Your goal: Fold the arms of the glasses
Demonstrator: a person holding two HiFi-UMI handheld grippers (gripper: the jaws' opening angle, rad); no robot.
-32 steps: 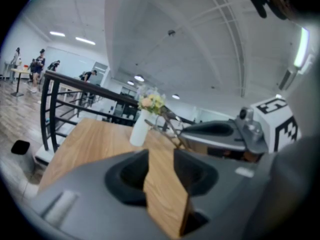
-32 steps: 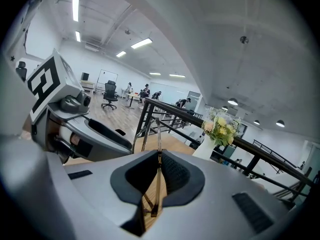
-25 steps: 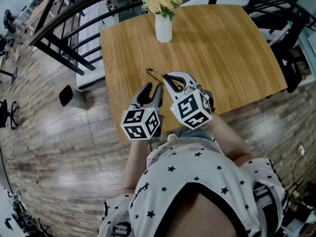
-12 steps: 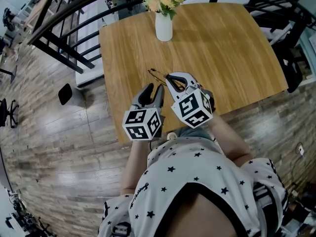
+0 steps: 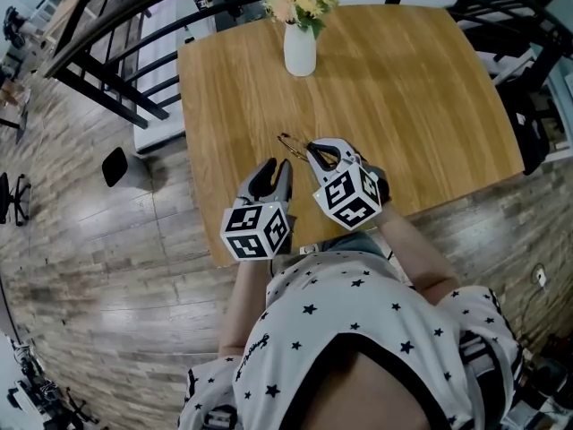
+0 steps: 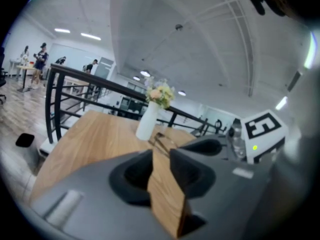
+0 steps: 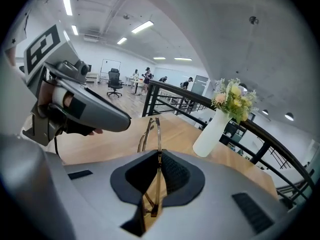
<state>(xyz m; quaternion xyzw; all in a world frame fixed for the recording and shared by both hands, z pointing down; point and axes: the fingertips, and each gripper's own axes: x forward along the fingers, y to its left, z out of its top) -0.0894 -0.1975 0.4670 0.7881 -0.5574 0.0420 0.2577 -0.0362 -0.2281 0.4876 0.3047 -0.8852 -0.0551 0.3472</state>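
Head view: glasses (image 5: 291, 143) mid tabletop (image 5: 430, 88), vase (image 5: 299, 50) near far edge, room rightward

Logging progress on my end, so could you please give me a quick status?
Right gripper shut on glasses. Left gripper open, empty, jaws just been closing. Vase stands apart.

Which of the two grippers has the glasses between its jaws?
The right gripper: its jaws pinch the glasses. The left gripper has jaws that have just been closing but stand apart, with only bare table between them.
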